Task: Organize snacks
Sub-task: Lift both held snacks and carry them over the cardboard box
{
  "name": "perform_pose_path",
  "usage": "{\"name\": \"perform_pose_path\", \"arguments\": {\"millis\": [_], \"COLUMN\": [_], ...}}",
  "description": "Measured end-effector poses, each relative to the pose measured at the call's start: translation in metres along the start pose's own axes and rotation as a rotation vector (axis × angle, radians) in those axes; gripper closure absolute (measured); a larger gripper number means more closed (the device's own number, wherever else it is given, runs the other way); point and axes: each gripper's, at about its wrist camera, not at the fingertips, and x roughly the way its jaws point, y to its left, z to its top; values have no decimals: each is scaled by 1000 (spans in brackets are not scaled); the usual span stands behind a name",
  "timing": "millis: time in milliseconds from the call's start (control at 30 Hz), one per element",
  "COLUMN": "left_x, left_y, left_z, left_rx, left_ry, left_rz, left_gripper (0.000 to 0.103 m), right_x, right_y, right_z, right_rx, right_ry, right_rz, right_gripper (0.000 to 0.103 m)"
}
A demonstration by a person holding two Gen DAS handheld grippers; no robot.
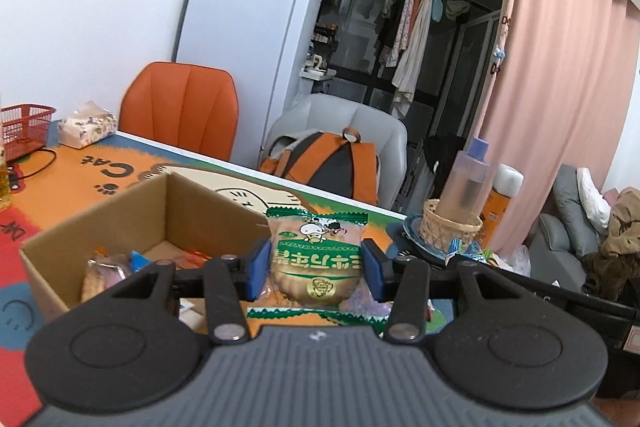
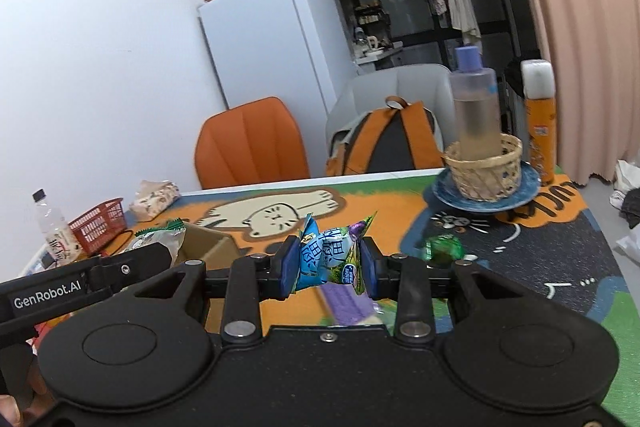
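Observation:
My left gripper (image 1: 316,263) is shut on a green-wrapped round pastry packet (image 1: 318,259) and holds it above the table, just right of an open cardboard box (image 1: 132,211) that holds several snack packets (image 1: 104,271). My right gripper (image 2: 328,263) is shut on a small blue-and-green candy packet (image 2: 330,257), held above the table. The left gripper with the green packet (image 2: 158,241) and the box (image 2: 208,243) also show at the left of the right wrist view. A small green wrapped candy (image 2: 442,247) and a purple packet (image 2: 346,303) lie on the mat.
A cat-print mat (image 2: 520,267) covers the table. A wicker basket (image 2: 484,167) with a bottle stands on a blue plate (image 2: 444,193) at the far right beside an orange can (image 2: 540,131). A red basket (image 1: 26,131), tissue pack (image 1: 86,125) and drink bottle (image 2: 54,227) sit far left. Chairs stand behind.

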Motion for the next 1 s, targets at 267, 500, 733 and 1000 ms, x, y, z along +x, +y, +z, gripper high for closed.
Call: {"name": "perform_pose_path", "arguments": {"millis": [267,500,733,1000], "left_x": [-10,-13,-4,17], "left_y": [32,58,81,98], "left_z": [11,18,28,29], "left_rx": [-30,-56,-72,-92], "left_ry": [-19,-31,-36,-7], "left_rz": [28,51,84,91], "left_gripper": [56,56,56,56], "right_x": [4,11,20,38], "right_y": [31,53,73,95], "right_z": [1,0,1,3], "right_rx": [-22,-39,-58,-91], "right_ry": [-3,7,10,21], "right_rz": [32,57,85,116], "right_gripper": [69,69,69,69]}}
